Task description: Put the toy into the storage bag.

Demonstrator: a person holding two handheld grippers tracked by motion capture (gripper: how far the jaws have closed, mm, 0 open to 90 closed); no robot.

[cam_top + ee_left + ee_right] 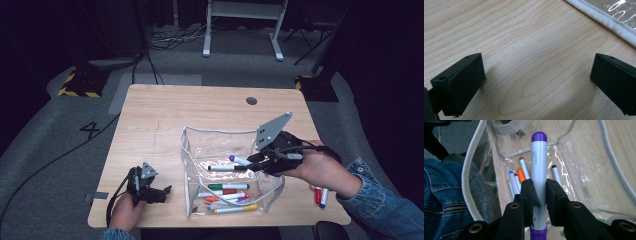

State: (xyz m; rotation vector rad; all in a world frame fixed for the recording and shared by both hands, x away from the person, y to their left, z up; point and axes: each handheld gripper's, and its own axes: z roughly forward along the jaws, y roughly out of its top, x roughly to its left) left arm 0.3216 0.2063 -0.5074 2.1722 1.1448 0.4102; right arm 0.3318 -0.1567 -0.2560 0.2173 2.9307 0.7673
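Desk (165, 115) — pale wood grain, with a dark round spot near its far edge. Pouch (200, 142) — clear plastic, white trim. Marker (538, 165) — white barrel, purple cap. Markers inside the pouch (227, 197) — green, red, orange, yellow, black caps. Markers at the desk's right near corner (320, 196) — red and blue. Right hand-held gripper (260, 162) — black, with a grey plate.

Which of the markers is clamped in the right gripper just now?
The purple-capped marker, pinched between the right gripper jaws above the clear pouch. The other markers lie loose inside the pouch or on the table.
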